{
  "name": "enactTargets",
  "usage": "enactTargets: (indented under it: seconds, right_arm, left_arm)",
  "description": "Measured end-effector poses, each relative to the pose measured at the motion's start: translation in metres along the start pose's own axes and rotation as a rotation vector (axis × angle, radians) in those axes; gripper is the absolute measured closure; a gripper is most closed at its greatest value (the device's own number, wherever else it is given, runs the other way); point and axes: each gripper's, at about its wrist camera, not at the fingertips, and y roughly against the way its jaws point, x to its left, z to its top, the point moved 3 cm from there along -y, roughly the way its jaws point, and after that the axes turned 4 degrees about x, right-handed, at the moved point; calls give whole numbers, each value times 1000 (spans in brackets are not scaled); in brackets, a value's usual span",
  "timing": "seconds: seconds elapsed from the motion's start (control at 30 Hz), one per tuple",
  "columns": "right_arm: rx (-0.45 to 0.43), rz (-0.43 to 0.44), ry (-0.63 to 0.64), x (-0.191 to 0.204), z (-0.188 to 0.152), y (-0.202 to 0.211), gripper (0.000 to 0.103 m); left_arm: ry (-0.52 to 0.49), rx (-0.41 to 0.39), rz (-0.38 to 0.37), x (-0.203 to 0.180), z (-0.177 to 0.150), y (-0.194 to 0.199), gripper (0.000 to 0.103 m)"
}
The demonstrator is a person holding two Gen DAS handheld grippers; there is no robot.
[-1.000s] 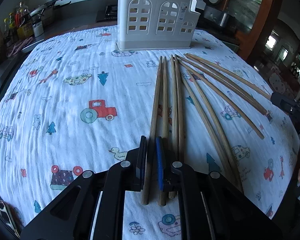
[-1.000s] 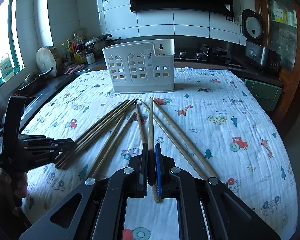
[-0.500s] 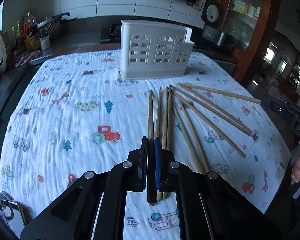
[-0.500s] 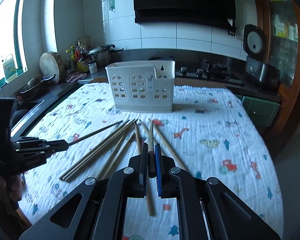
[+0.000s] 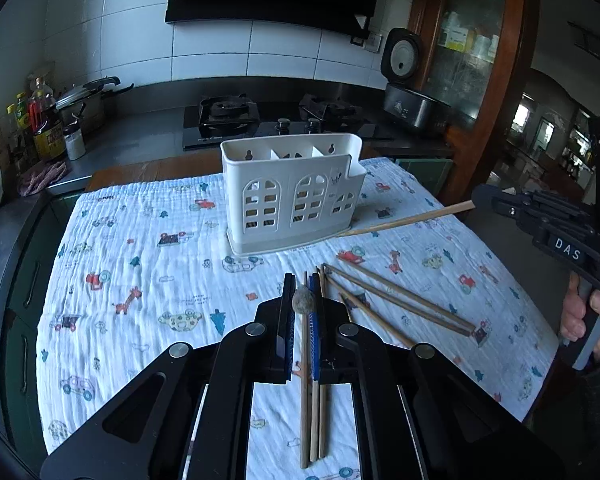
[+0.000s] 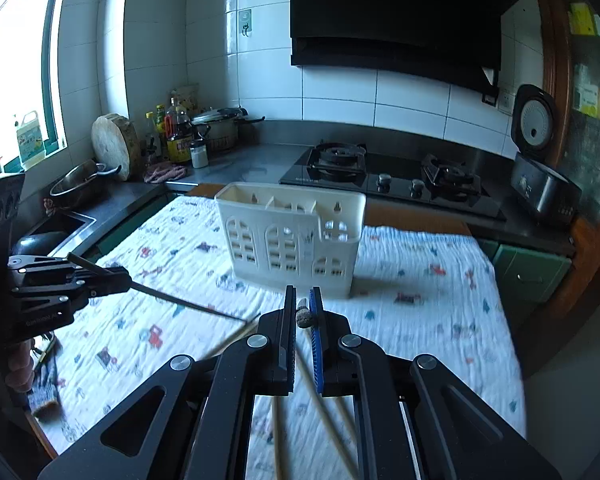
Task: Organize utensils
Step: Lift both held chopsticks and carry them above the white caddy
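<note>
A white utensil holder [image 5: 294,196] stands at the far middle of the patterned tablecloth [image 5: 140,280]; it also shows in the right wrist view [image 6: 290,238]. My left gripper [image 5: 302,304] is shut on one wooden chopstick [image 5: 304,300], seen end-on and held in the air. My right gripper [image 6: 303,316] is shut on another chopstick [image 6: 303,317], also end-on and held in the air. The left wrist view shows the right gripper's body [image 5: 556,224] holding that chopstick [image 5: 408,220], tip pointing at the holder's base. Several chopsticks [image 5: 396,304] lie on the cloth.
A gas hob [image 6: 388,178] and a rice cooker [image 6: 540,188] stand on the counter behind the table. Bottles and a pot [image 6: 216,128] stand at the back left. A sink [image 6: 60,224] is at the left.
Both grippers have risen from the cloth, each lifting one chopstick out of the pile. Both views now look more level at the holder and the kitchen wall.
</note>
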Motion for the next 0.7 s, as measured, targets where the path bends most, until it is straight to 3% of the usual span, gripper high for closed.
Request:
enactTargets:
  seconds: [0.2,0.4,0.6,0.7]
  right_arm:
    - [36,25,35,-13,51,13,96]
    - [43,33,57,-22,93,38,96]
    - [39,-5,63,-29,127,38,96]
    - [67,-5,58,-32,134,24,96]
  left_arm:
    - [-30,-10,-21,-3,39,17,98]
    - [-59,-94,-41,-9,78,58,98]
    - [-77,-182,27,-11,123,76,98]
    - [-59,-170,44,-5,142,61,98]
